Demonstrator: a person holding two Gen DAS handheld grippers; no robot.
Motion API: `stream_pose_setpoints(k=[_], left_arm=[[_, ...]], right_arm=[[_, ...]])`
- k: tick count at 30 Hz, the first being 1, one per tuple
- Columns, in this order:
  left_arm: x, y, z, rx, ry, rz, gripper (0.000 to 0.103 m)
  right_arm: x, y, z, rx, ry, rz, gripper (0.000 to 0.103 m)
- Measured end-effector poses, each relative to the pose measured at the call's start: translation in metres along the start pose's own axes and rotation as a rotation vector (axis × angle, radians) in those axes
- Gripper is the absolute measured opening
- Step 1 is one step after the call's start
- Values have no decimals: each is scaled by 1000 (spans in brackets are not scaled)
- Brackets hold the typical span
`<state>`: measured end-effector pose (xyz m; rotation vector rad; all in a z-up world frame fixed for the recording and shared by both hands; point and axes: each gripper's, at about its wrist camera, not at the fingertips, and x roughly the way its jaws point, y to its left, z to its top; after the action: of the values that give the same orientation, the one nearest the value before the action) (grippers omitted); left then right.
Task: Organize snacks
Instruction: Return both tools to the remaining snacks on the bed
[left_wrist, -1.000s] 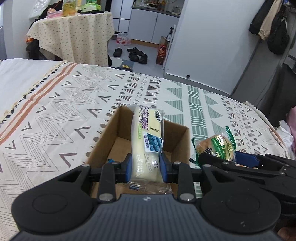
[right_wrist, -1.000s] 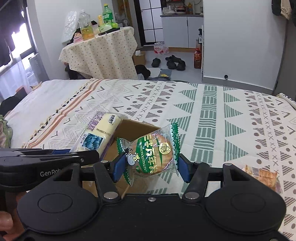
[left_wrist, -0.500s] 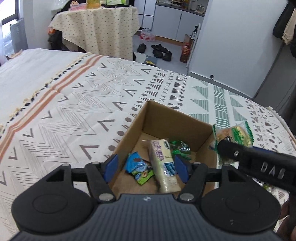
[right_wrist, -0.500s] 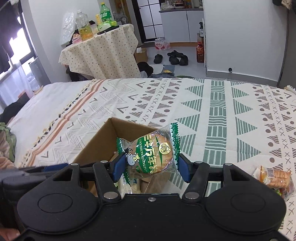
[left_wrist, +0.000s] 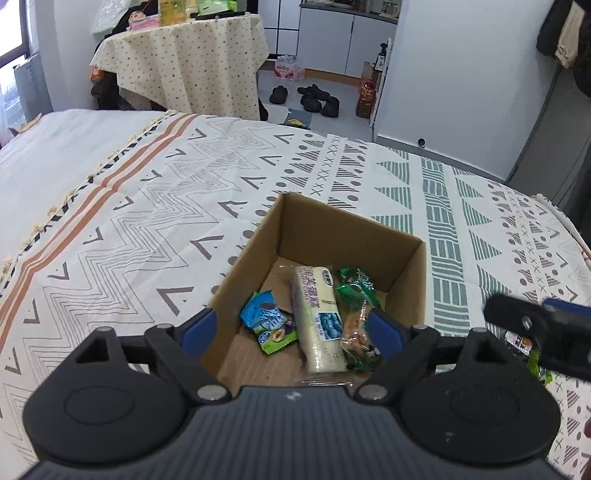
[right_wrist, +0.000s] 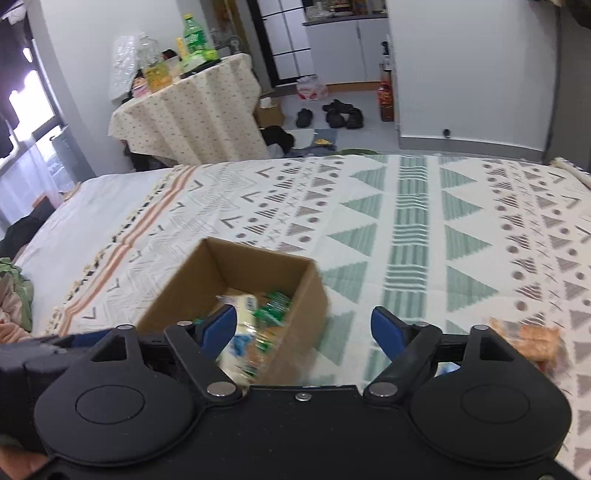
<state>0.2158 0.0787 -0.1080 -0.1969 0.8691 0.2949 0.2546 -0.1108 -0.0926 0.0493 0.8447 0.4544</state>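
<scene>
One cardboard box (left_wrist: 334, 236) stands open on the bed (left_wrist: 122, 221), low in the centre of the left wrist view and at lower left of centre in the right wrist view (right_wrist: 236, 275). Three snack packets lie on its floor, side by side. The first is a small blue packet (left_wrist: 269, 322) with fruit printed on it, at the left. The second is a long pale cake bar (left_wrist: 318, 315) in clear wrap with a blue berry picture near its lower end, lying lengthwise in the middle. The third is a green-and-clear packet (left_wrist: 357, 317) holding something golden brown, touching the bar's right side. In the blurred right wrist view only the pale bar (right_wrist: 245, 304) and the green packet (right_wrist: 275, 304) can be made out.

Two more packets lie outside the box on the patterned bedspread. One is an orange-brown biscuit packet (right_wrist: 532, 338) at the lower right of the right wrist view. The other is a green-edged wrapper (left_wrist: 532, 354) at the right edge of the left wrist view, mostly hidden behind the other tool.

The left hand-held gripper (left_wrist: 293, 332) is spread wide with nothing between its blue pads (left_wrist: 201, 326), which straddle the near end of the box. The right hand-held gripper (right_wrist: 304, 330) is likewise spread and holds nothing; its left pad hangs over the box's near corner, its right pad over bare bedspread.
</scene>
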Motion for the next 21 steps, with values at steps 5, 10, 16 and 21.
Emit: stream_pose_setpoints(k=[5, 10, 16, 21], left_arm=[[-6, -12, -3, 34, -27, -1, 97], [-14, -29, -8, 86, -55, -17, 103], [-24, -50, -14, 136, -76, -60, 103], [-30, -69, -21, 179, -86, -88, 103]], right_arm=[[-12, -16, -15, -22, 10, -49, 85], [-25, -35, -27, -25, 7, -84, 90], [-40, -61, -41, 4, -4, -115, 94], [-51, -83, -54, 34, -15, -129, 95]])
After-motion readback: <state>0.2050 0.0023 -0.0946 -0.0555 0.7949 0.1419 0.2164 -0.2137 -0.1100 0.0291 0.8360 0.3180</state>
